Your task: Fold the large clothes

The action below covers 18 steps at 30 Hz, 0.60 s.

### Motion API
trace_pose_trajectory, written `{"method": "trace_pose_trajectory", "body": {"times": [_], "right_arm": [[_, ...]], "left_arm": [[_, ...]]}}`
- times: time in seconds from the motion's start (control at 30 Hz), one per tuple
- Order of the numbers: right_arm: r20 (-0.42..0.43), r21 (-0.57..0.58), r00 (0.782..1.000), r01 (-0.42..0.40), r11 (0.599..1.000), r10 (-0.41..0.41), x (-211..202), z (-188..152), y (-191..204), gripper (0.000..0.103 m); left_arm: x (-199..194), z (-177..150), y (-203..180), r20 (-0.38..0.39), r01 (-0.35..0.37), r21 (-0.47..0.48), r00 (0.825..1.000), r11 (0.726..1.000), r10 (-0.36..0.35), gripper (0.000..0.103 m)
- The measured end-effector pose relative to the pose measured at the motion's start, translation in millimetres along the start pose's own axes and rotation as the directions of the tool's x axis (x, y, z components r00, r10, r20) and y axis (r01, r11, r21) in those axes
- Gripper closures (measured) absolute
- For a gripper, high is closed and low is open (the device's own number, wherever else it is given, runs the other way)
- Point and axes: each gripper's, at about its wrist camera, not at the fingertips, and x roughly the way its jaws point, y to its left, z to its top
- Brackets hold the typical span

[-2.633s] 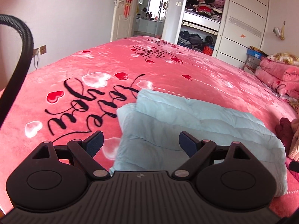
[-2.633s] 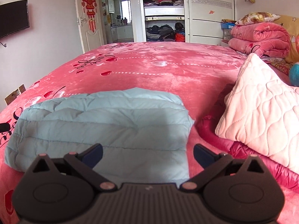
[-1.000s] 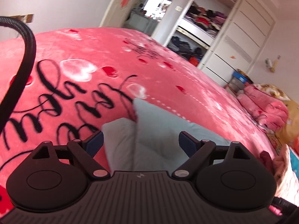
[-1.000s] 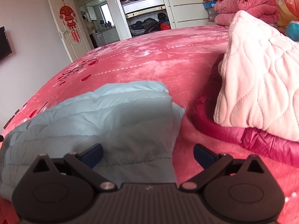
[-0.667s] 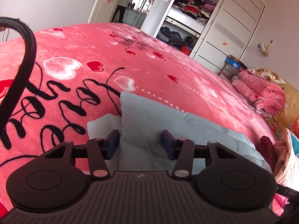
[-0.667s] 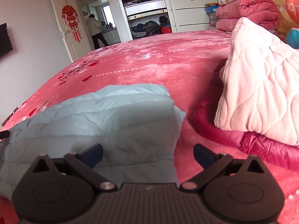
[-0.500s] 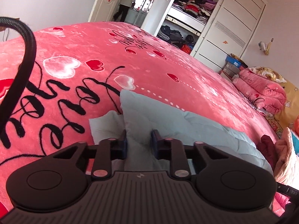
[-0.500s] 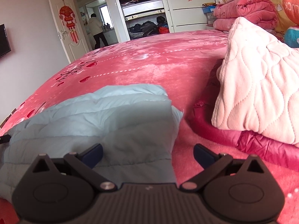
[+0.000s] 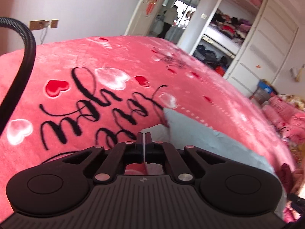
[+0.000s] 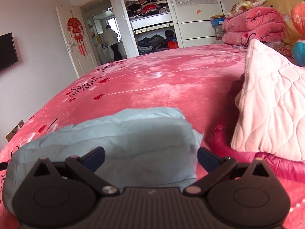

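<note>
A folded light blue quilted jacket lies on the pink bed blanket. In the left wrist view the jacket stretches to the right. My left gripper is shut on the jacket's near left edge, with a thin strip of fabric pinched between the fingers. My right gripper is open and empty, with its fingers apart over the jacket's near right part.
A pale pink quilted garment lies on a dark red garment at the right. Folded pink blankets are stacked by the wardrobe. A black cable curves at the left. A person stands beyond the doorway.
My left gripper has closed from open onto the jacket's left edge and lifted it a little. My right gripper has stayed open and moved slightly forward over the jacket.
</note>
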Motion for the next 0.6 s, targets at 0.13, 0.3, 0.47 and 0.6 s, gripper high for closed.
{"method": "trace_pose_trajectory", "body": {"times": [0.13, 0.3, 0.47, 0.6], "right_arm": [[-0.021, -0.016, 0.999, -0.025, 1.000, 0.024, 2.5, -0.5, 5.1, 0.001], [-0.050, 0.004, 0.999, -0.015, 1.000, 0.015, 9.9, 1.7, -2.0, 0.001], [-0.052, 0.085, 0.999, -0.008, 0.996, 0.012, 23.5, 13.4, -19.9, 0.001], [-0.072, 0.157, 0.997, -0.009, 0.988, 0.021, 42.4, 19.8, -37.1, 0.001]], "left_arm": [[7.2, -0.9, -8.1, -0.031, 0.140, -0.028, 0.990, 0.990, -0.141, 0.048], [29.3, 1.5, -19.7, -0.053, 0.149, 0.021, 0.988, 0.989, -0.148, 0.028], [42.0, 0.3, -22.6, -0.104, 0.197, 0.020, 0.975, 0.980, -0.194, 0.039], [41.7, -1.1, -28.7, -0.124, 0.226, 0.046, 0.968, 0.973, -0.219, 0.050]]}}
